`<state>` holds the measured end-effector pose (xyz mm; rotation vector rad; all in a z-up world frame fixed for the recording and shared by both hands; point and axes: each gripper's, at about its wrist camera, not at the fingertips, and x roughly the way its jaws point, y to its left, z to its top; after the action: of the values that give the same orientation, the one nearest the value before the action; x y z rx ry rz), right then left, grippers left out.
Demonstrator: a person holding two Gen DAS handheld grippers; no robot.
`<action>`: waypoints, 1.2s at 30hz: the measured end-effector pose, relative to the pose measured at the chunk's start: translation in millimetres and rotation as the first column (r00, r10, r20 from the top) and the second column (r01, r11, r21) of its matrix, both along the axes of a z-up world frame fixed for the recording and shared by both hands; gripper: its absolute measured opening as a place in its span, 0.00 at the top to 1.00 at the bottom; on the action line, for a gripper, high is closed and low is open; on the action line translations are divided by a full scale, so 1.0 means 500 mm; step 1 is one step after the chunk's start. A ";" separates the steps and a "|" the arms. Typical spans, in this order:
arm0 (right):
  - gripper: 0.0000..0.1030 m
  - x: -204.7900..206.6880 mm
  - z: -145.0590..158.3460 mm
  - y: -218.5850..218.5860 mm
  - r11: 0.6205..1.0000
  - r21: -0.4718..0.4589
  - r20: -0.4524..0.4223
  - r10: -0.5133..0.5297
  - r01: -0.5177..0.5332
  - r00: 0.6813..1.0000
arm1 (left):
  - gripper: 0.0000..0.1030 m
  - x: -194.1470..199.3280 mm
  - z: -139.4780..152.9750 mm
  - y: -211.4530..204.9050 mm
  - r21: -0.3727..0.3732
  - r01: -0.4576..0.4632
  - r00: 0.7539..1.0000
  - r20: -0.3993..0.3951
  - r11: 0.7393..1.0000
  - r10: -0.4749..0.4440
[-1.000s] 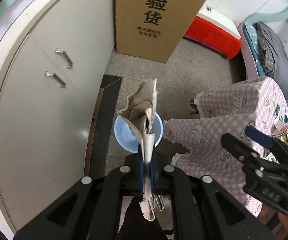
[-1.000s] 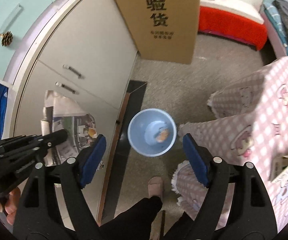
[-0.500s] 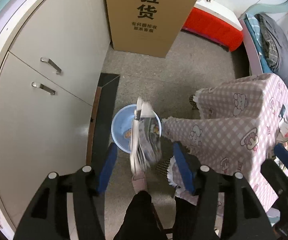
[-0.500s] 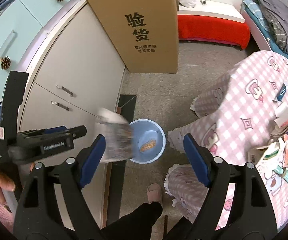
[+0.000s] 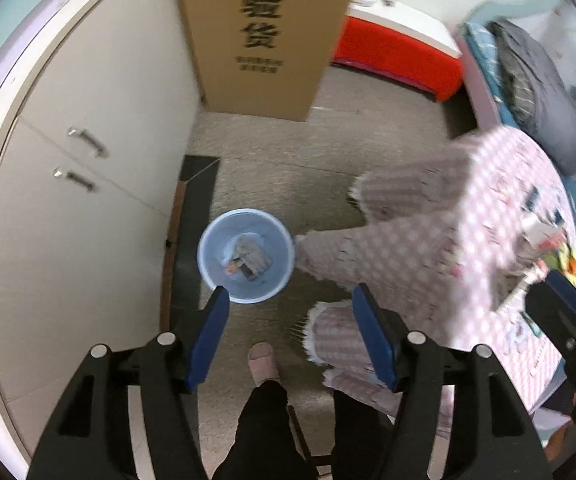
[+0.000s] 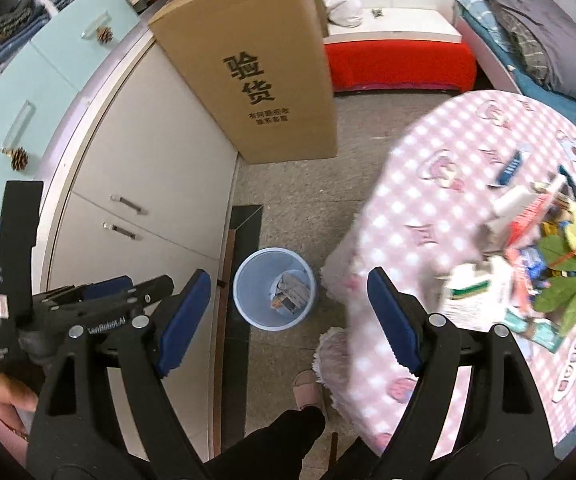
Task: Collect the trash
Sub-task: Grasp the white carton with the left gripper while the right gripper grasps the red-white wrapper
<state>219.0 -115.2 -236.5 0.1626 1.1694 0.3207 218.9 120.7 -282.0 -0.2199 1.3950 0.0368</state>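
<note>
The blue bin (image 5: 246, 255) stands on the floor, just beside the white cupboard (image 5: 88, 184) and near the hanging edge of the pink checked cloth (image 6: 439, 248). A folded paper (image 5: 252, 258) lies inside the bin, at the bottom, next to a small orange bit.

The left gripper (image 5: 291, 330) hangs above the bin, a little to the near side of it. Its jaws are opening, and nothing is between them. The right gripper (image 6: 288, 318) is also above the bin. Its blue pads (image 6: 393, 320) are spread wide with nothing between them.

More trash (image 6: 535, 264) sits in a pile on the table, far from the bin, on the other side of the cloth edge. It looks like paper packets, small boxes and wrappers. I think these things are light and easy to lift. The paper ones look thin and floppy, so they may bend or slip. A good place to pinch looks like a flat edge or a corner that sticks out of the pile. The small white box (image 6: 473, 294) at the near side of the pile looks stiffer, so it may be best pinched across its thin sides.
</note>
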 end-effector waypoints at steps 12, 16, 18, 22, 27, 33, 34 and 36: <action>0.22 -0.043 0.011 -0.332 0.982 -0.038 -0.005 -0.186 0.186 0.982 | 0.31 -0.003 0.020 -0.370 -0.079 0.283 0.958 0.078 0.956 -0.277; 0.22 -0.056 -0.001 -0.423 0.976 -0.047 -0.030 -0.214 0.213 0.976 | 0.30 0.004 -0.010 -0.462 -0.046 0.348 0.936 0.074 0.936 -0.344; 0.22 -0.062 -0.008 -0.449 0.978 -0.049 -0.042 -0.205 0.203 0.978 | 0.30 0.010 -0.021 -0.485 -0.030 0.359 0.932 0.075 0.933 -0.356; 0.22 -0.064 -0.023 -0.476 0.981 -0.045 -0.065 -0.194 0.191 0.979 | 0.30 0.025 -0.046 -0.513 -0.049 0.361 0.931 0.071 0.931 -0.358; 0.22 -0.067 -0.031 -0.491 0.984 -0.049 -0.076 -0.176 0.173 0.981 | 0.30 0.040 -0.076 -0.518 -0.103 0.340 0.940 0.056 0.935 -0.336; 0.22 -0.067 -0.047 -0.484 0.984 -0.045 -0.102 -0.173 0.170 0.980 | 0.74 0.043 -0.080 -0.521 -0.191 0.305 0.952 0.076 0.933 -0.296; 0.22 -0.066 -0.049 -0.479 0.985 -0.044 -0.109 -0.172 0.168 0.979 | 0.81 0.042 -0.080 -0.522 -0.221 0.306 0.952 0.075 0.926 -0.297; 0.22 -0.065 -0.051 -0.474 0.985 -0.044 -0.110 -0.169 0.165 0.979 | 0.96 0.036 -0.071 -0.523 -0.230 0.308 0.951 0.089 0.923 -0.295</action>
<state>186.4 -351.9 -262.0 0.2499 1.2644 0.1440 236.8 -140.8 -317.4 -0.2035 1.3661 -0.3949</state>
